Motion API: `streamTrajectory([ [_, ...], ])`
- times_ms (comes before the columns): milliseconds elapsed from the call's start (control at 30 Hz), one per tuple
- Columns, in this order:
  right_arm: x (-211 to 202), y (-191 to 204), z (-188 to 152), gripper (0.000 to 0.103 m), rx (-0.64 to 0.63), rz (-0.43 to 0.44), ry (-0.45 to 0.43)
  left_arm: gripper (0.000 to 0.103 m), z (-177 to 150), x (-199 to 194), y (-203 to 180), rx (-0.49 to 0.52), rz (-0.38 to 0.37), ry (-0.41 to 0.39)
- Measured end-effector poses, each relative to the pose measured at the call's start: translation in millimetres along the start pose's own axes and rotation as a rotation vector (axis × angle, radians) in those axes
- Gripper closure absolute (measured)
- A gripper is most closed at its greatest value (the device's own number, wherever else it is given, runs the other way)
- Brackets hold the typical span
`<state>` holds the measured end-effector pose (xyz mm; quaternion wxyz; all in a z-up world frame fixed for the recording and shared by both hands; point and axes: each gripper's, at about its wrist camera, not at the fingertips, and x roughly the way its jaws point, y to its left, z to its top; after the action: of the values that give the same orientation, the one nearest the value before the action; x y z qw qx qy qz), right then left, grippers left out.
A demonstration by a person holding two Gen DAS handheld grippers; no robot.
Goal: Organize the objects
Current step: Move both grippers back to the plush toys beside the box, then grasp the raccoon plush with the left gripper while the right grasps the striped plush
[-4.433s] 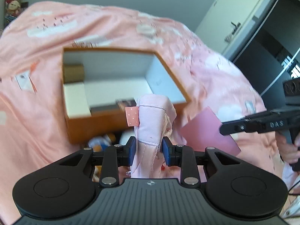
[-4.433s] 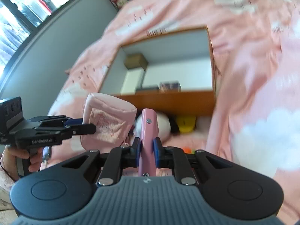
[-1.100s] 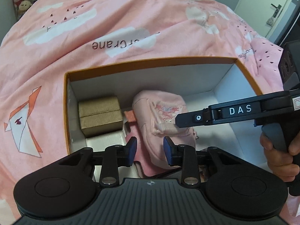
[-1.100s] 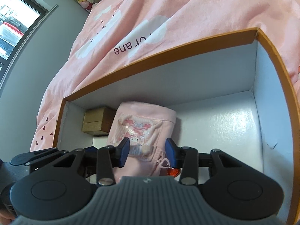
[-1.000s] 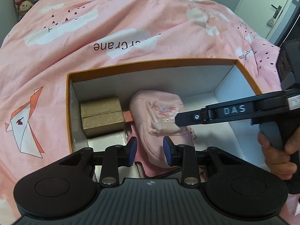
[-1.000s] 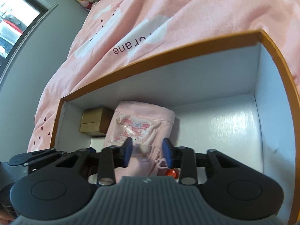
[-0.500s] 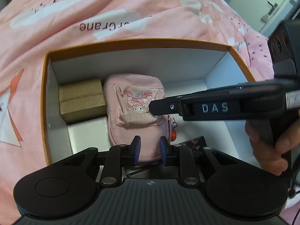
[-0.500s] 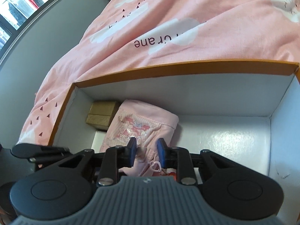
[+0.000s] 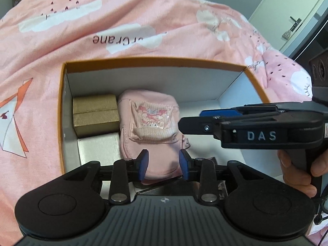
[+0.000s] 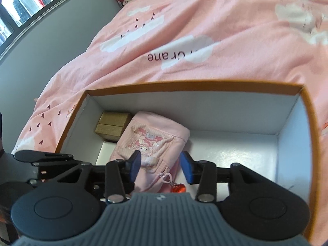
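A pink pouch point(image 9: 151, 123) with a cartoon print lies inside an orange box point(image 9: 155, 61) with white walls, beside a gold box point(image 9: 95, 112). It also shows in the right wrist view point(image 10: 151, 143), with a red charm point(image 10: 178, 188) on its zipper. My left gripper point(image 9: 163, 165) is open, above the pouch's near end. My right gripper point(image 10: 161, 165) is open, above the pouch; in the left wrist view point(image 9: 196, 121) it shows side-on to the right of the pouch.
A white box point(image 9: 100, 147) lies in front of the gold box. A dark flat item point(image 9: 213, 160) lies near the box's front wall. The orange box point(image 10: 205, 85) sits on a pink bedspread point(image 9: 123, 20). A door point(image 9: 295, 14) stands at far right.
Both grippers carried the pouch into the box and let go. In the last half second both jaws opened wider and both grippers backed off from the pouch a little.
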<state>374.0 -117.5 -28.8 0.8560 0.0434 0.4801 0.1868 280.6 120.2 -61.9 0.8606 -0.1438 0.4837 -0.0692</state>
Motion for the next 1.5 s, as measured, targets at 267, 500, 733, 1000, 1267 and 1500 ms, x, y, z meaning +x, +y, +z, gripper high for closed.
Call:
streamTrajectory([
  [267,-59,22,-23,0.027,-0.075,-0.105,-0.191,0.048,-22,-58,-21,0.057,-0.001,-0.163],
  [500,-107,36,-63,0.022,-0.086,-0.177,-0.318,0.04,-54,-103,-38,0.109,0.053,-0.231],
  [733,-133,51,-121,0.017,-0.081,-0.207,-0.376,0.036,-101,-114,-40,0.1,0.083,-0.143],
  [1000,-127,64,-170,0.015,-0.002,-0.206,-0.307,0.033,-144,-92,-42,0.159,0.116,-0.019],
  [1267,-92,72,-185,0.011,0.002,-0.224,-0.158,0.033,-156,-66,-29,0.075,0.105,0.043],
  [1500,-71,61,-187,0.011,0.052,-0.189,-0.065,0.035,-156,-58,-23,0.032,0.07,0.072],
])
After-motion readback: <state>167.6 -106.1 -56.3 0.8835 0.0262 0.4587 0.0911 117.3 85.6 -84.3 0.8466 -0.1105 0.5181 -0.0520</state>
